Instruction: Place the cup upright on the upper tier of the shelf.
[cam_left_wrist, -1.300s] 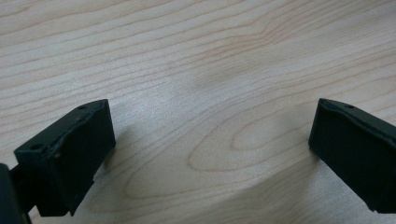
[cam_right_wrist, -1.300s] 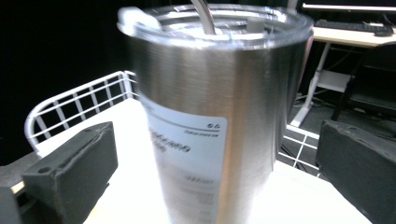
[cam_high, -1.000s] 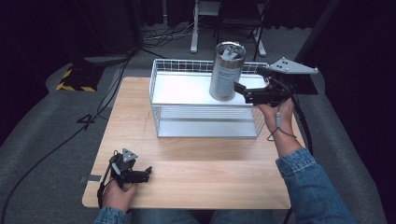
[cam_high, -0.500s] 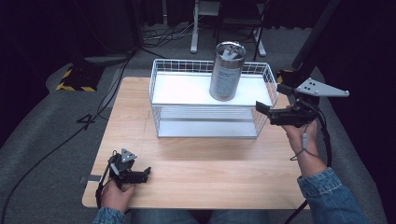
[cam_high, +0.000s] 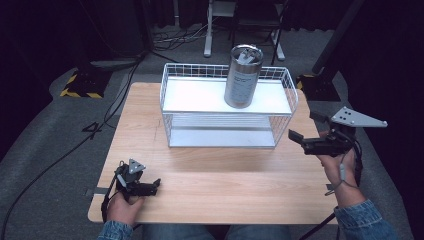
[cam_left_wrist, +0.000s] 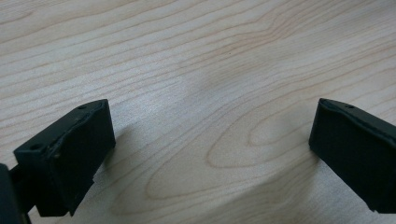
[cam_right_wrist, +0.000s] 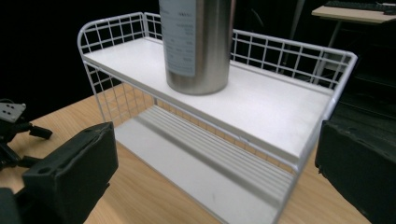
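Observation:
A tall steel canister (cam_high: 243, 76) with a pale label stands upright on the white top shelf of a white wire rack (cam_high: 227, 107) at the back of the wooden table. In the right gripper view the canister (cam_right_wrist: 198, 44) stands on the rack (cam_right_wrist: 261, 100) straight ahead. My right gripper (cam_high: 306, 128) hovers off the rack's right end, apart from it, open with nothing in it (cam_right_wrist: 215, 172). My left gripper (cam_high: 151, 186) rests near the table's front left corner, open over bare wood (cam_left_wrist: 210, 144).
The rack's lower shelf (cam_right_wrist: 205, 163) holds nothing. The wooden table (cam_high: 210, 170) has free room in front of the rack. On the floor beyond lie cables (cam_high: 125, 95), a yellow-and-black striped block (cam_high: 80, 85) and white furniture legs (cam_high: 210, 30).
My right gripper has let go of the canister and drawn back to the right and toward the person. The canister stays upright on the top shelf. The left gripper has not moved.

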